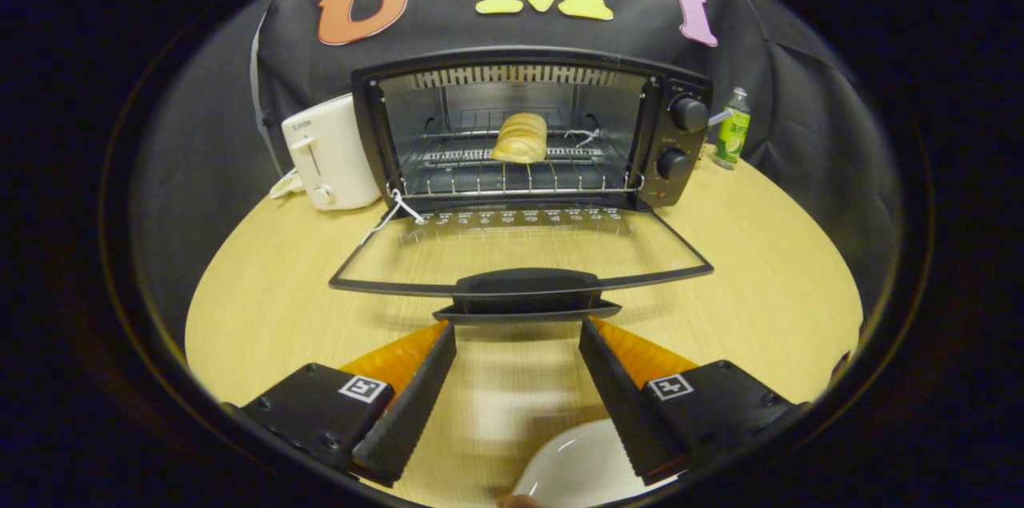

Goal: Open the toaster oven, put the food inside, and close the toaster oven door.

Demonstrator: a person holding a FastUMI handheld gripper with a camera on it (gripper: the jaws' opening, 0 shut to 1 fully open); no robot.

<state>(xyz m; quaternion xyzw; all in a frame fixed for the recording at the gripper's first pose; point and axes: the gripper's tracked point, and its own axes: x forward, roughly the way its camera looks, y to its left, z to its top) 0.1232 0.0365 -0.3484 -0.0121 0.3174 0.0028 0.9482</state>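
Tongs [518, 332] open, empty, tips just short of door handle [526, 290]. Handle's long axis lies crosswise, dead ahead. Bread [521, 137] sits on rack inside toaster oven [676, 132]; door down, closing likely next.

Black toaster oven [680, 140], golden bread [520, 138]

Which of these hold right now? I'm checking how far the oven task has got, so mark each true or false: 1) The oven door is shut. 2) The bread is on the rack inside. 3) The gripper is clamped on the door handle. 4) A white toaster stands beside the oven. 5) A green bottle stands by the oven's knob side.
1) False: the toaster oven door lies folded down, open.
2) True: the bread sits on the wire rack.
3) False: the gripper is open, its fingertips just short of the door handle.
4) True: the white toaster stands there.
5) True: the green bottle stands there.
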